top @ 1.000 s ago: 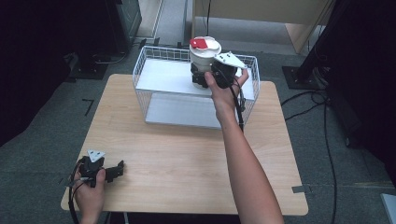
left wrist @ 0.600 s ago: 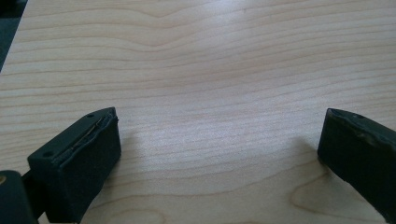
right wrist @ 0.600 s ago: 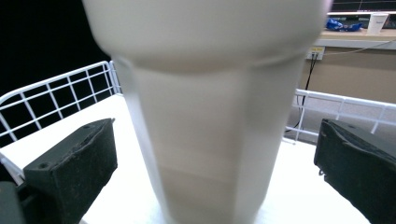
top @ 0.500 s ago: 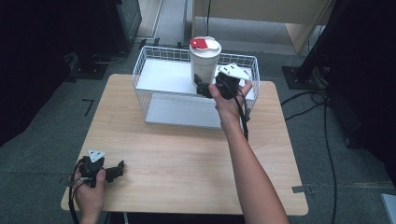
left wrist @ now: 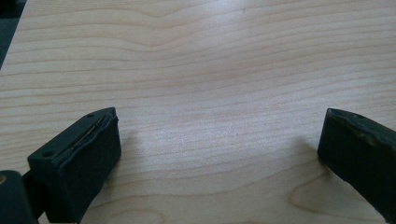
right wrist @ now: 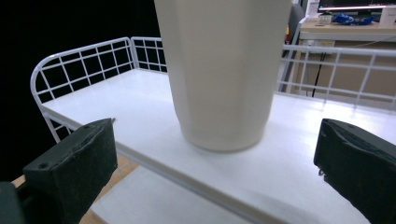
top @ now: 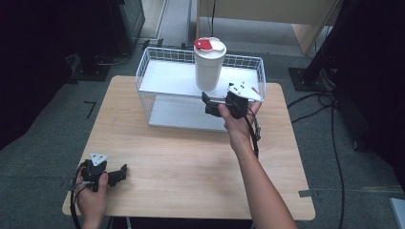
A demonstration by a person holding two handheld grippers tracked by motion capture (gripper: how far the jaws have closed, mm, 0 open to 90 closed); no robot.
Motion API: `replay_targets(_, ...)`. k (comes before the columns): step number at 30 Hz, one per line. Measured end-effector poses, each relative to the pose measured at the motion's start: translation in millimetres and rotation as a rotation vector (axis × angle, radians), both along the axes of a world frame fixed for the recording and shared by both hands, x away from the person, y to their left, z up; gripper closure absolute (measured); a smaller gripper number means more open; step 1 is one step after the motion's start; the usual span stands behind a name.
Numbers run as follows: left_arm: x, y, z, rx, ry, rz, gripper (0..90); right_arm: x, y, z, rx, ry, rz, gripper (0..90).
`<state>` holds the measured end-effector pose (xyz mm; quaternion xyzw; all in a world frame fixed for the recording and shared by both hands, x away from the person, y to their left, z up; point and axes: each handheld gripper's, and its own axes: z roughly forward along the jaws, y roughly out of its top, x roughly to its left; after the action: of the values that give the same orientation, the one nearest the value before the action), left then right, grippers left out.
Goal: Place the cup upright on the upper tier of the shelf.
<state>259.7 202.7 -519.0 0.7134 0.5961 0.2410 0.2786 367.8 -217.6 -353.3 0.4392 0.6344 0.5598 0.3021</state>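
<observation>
Left gripper [top: 111, 175]: at 7 o'clock on the wooden table [top: 191, 157], jaws spread wide, nothing between them. White wire rack [top: 157, 62]: at 12 o'clock. White cup [top: 209, 67] with red-marked lid: upright on the rack's upper shelf. Right gripper [top: 208, 103]: just before the cup, at its 6 o'clock, jaws released, apart from it.

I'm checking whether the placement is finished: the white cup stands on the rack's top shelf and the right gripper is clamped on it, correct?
Not quite. The white cup does stand on the rack's top shelf, but the right gripper is open, its jaws apart and clear of the cup, as the right gripper view shows.
</observation>
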Motion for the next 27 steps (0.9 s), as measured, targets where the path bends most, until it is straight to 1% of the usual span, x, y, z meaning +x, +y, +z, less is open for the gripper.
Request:
replay_targets(3, 0.0, 0.0, 0.0, 0.0, 0.0, 0.0, 0.0, -10.5, -7.6, -8.2, 0.006, 0.0, -0.015, 0.0)
replay_targets(4, 0.0, 0.0, 0.0, 0.0, 0.0, 0.0, 0.0, -10.5, -7.6, -8.2, 0.006, 0.0, -0.015, 0.0)
replay_targets(9, 0.0, 0.0, 0.0, 0.0, 0.0, 0.0, 0.0, -22.0, -19.7, -15.8, 0.012, 0.001, -0.026, 0.0)
replay_targets(14, 0.0, 0.0, 0.1, 0.0, 0.001, 0.0, 0.0, -34.4, -31.5, -24.9, 0.006, 0.001, -0.039, 0.0)
replay_targets(17, -0.1, -0.1, 0.0, 0.0, 0.001, 0.0, 0.0, -41.3, -37.4, -31.6, -0.018, 0.001, -0.049, 0.0)
replay_targets(18, 0.0, 0.0, 0.0, 0.0, 0.0, 0.0, 0.0, -45.9, -40.4, -36.6, -0.025, 0.004, -0.053, 0.0)
replay_targets(19, 0.0, 0.0, 0.0, 0.0, 0.0, 0.0, 0.0, -45.9, -40.4, -36.6, -0.025, 0.004, -0.053, 0.0)
replay_targets(21, 0.0, -0.1, 0.0, 0.0, 0.0, 0.0, 0.0, -52.2, -46.2, -44.4, -0.026, 0.011, -0.06, 0.0)
replay_targets(22, -0.1, -0.1, 0.0, 0.0, 0.0, 0.001, 0.0, -52.2, -46.2, -44.4, -0.026, 0.011, -0.06, 0.0)
replay_targets(27, 0.0, -0.2, -0.1, -0.002, 0.0, 0.002, 0.0, -61.9, -56.3, -56.6, -0.026, 0.02, -0.08, 0.0)
